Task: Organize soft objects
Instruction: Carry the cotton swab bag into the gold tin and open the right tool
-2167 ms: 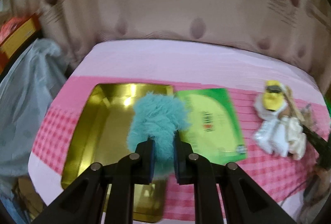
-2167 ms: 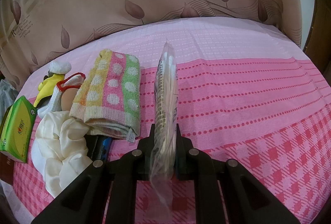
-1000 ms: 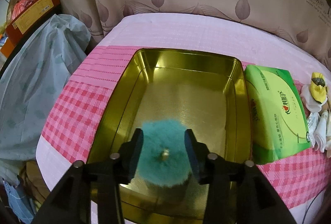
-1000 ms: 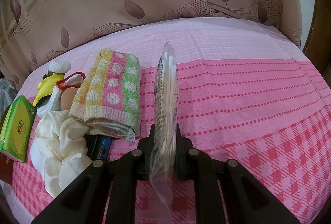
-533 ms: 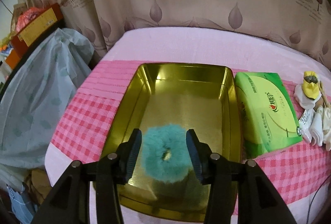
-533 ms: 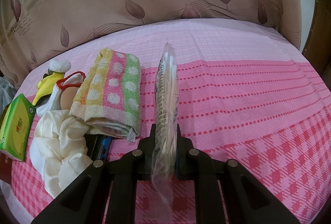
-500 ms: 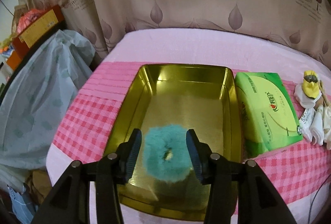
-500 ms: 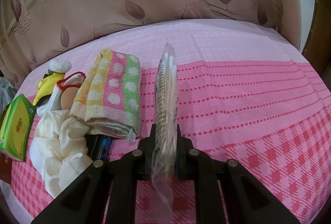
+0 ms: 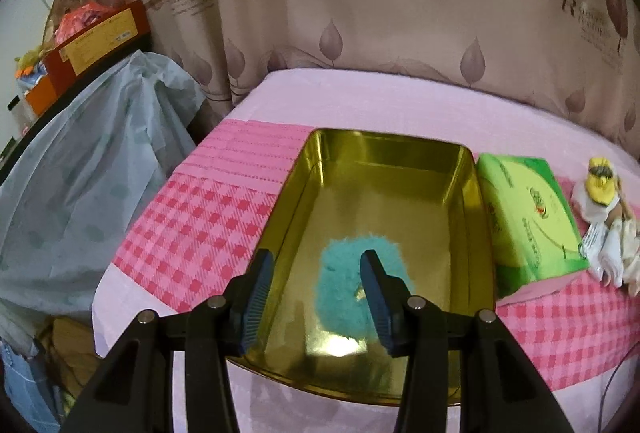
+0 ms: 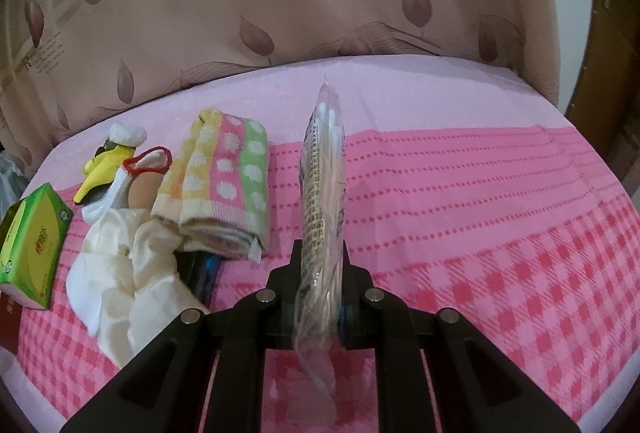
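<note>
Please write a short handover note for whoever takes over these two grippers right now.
Left gripper: open, empty, above the gold tin.
Right gripper: shut on the bag of cotton swabs, held on edge above the pink cloth.
Done: teal fluffy scrunchie lies in the tin.
Left, probably: swabs, green tissue pack, dotted towel, cream fabric, and the yellow toy beside it.
</note>
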### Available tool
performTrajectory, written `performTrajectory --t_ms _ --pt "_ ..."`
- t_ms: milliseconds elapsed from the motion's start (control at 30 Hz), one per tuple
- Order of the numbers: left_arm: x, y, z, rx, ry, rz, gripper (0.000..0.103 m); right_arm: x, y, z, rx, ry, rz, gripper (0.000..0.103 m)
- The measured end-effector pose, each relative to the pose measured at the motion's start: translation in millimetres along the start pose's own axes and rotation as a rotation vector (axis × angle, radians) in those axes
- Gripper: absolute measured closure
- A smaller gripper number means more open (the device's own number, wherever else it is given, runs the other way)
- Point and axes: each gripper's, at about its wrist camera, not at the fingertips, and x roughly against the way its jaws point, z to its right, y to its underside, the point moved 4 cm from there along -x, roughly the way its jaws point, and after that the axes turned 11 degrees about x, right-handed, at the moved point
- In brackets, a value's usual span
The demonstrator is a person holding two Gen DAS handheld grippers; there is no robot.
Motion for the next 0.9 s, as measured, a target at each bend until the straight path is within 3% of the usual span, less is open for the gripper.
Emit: performTrajectory --t_ms 200,367,533,900 --pt "4 -2 -13 0.055 0.015 0.016 0.057 42 -4 -9 -0.002 0.012 0.047 0.091" --pt "9 -6 -28 0.116 0.001 0.038 0.056 72 -28 -50 0.065 -0.043 0.099 0.091" --pt "10 -9 -43 0.181 -0.034 0.054 0.056 89 -41 -127 0.194 -0.162 0.119 0.091" --pt "7 -14 -72 0.304 -0.075 0.052 0.055 100 -39 -295 0.430 -0.442 0.062 0.091"
